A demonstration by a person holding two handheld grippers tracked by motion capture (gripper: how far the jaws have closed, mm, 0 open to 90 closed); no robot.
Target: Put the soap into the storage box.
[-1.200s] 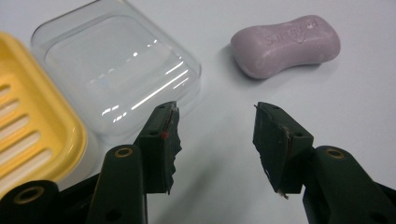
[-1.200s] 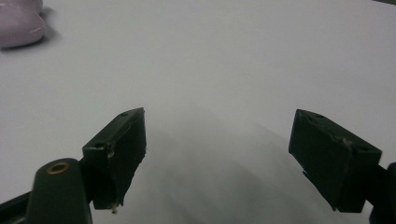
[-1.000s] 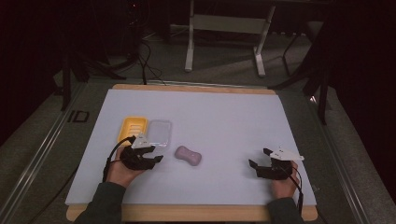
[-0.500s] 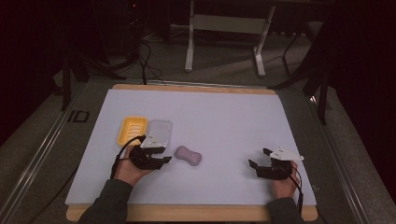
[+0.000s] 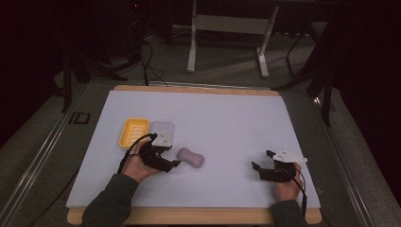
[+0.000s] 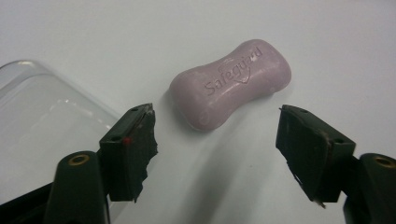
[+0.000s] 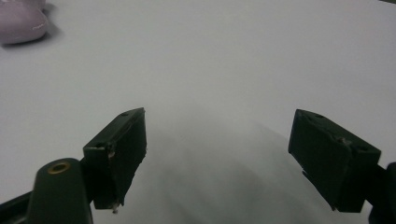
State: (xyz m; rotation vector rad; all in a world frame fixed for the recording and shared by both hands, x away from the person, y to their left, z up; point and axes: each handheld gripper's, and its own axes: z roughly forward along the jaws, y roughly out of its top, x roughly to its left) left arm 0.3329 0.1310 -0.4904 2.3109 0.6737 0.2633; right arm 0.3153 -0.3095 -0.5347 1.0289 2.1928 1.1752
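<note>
Your left gripper has just been opening; jaws now stand apart w/ nothing between them. The soap bar lies flat on the table just ahead of the tips, not touching either jaw. A clear lid sits beside the left jaw, w/ a yellow dish next to it. Your right gripper rests well apart from the soap, jaws wide, holding nothing.
</note>
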